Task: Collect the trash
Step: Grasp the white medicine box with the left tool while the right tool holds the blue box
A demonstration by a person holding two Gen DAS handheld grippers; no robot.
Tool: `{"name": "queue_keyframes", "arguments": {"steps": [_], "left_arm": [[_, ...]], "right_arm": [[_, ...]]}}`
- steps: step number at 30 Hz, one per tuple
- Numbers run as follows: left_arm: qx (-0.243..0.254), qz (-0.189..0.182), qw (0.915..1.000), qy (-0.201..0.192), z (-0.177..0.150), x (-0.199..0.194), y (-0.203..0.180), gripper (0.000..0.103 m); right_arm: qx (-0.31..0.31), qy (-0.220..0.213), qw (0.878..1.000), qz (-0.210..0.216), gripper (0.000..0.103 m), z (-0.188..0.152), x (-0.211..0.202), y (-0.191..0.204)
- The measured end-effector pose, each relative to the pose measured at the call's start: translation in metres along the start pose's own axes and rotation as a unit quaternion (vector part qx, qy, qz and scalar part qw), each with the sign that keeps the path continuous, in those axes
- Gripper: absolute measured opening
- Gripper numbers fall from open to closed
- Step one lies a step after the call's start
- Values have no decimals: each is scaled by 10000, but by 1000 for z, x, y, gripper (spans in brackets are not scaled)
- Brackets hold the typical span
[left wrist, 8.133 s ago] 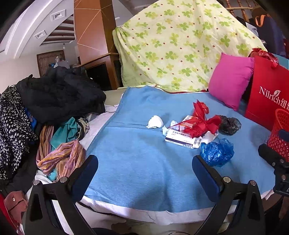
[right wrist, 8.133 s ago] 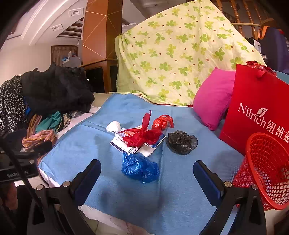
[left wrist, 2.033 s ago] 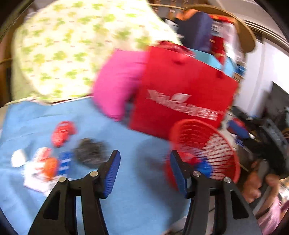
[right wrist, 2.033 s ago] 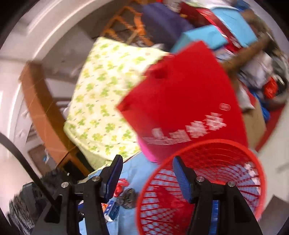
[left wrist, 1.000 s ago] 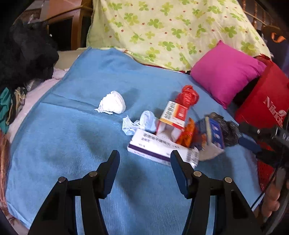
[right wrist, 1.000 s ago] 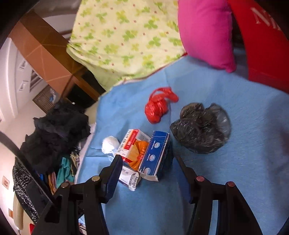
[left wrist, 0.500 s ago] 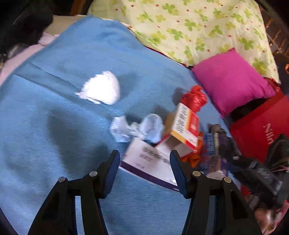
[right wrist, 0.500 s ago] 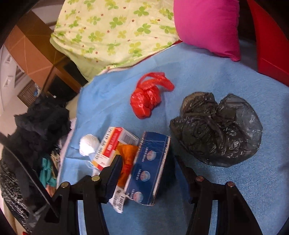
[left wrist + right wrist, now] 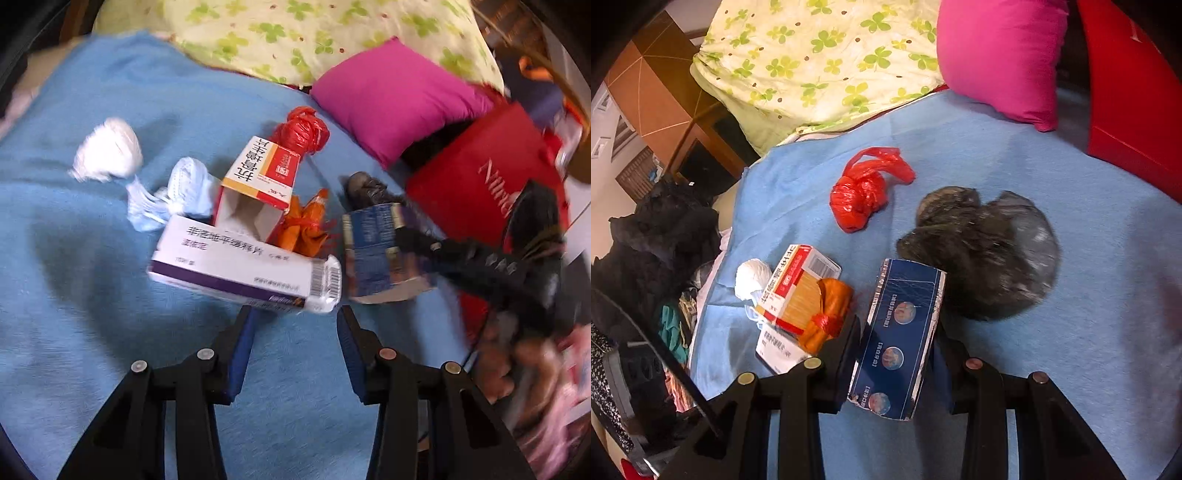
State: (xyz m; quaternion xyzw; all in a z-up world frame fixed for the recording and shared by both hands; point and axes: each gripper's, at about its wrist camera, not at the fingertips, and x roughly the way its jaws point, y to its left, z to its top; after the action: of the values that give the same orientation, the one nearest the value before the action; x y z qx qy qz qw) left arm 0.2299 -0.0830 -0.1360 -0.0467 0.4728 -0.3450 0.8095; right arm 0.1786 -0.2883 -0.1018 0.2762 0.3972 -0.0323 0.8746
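Trash lies on a blue blanket [image 9: 92, 295]. My left gripper [image 9: 295, 321] is open, its tips at the near edge of a white and purple box [image 9: 240, 266]. Behind it are a red and yellow box [image 9: 266, 170], an orange wrapper [image 9: 306, 229], white tissue balls [image 9: 110, 151] and a red bag [image 9: 303, 129]. My right gripper [image 9: 897, 332] has its jaws around a dark blue box [image 9: 901, 339], touching both sides; the same blue box [image 9: 373, 251] shows in the left wrist view. A black bag [image 9: 990, 254] and the red bag [image 9: 864, 192] lie beyond.
A pink cushion [image 9: 395, 96] and a clover-print quilt [image 9: 820, 59] lie behind the trash. A red paper bag [image 9: 480, 177] stands at the right. Dark clothes [image 9: 657, 236] are piled at the left edge.
Both grippers have moved closer to the trash. The right gripper's jaws have come around the dark blue box. The left gripper has reached the white and purple box.
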Motion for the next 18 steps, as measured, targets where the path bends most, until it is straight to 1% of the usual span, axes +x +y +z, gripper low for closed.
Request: {"name": "queue_keyframes", "arguments": {"steps": [2,3,6,8,12,15,18], "left_arm": [[-50,159,9997,-160,1,-7,5,47],[-162,263,9992,-256,4,-10,11,47],[-743,525,9943,-563,16,-16,39,47],[-1043,678,9902,-638,23,-13,53,48],[-1458,506,9870,-447,30,9,68,48],[-1510,398,9870,-386,33,22,68,49],[-1418,279,9888,-361,30,26,62,51]], "right_arm": [[126,50,9999,100,39,-4,-7,-7],[189,81,9997,150,39,-6,-10,-9],[180,105,9997,143,39,-13,-15,-11],[132,128,9997,146,39,-15,-16,-8],[64,158,9998,103,39,-18,-17,-8],[112,181,9997,96,39,-18,-19,-14],[125,166,9998,50,39,-18,-22,-19]]}}
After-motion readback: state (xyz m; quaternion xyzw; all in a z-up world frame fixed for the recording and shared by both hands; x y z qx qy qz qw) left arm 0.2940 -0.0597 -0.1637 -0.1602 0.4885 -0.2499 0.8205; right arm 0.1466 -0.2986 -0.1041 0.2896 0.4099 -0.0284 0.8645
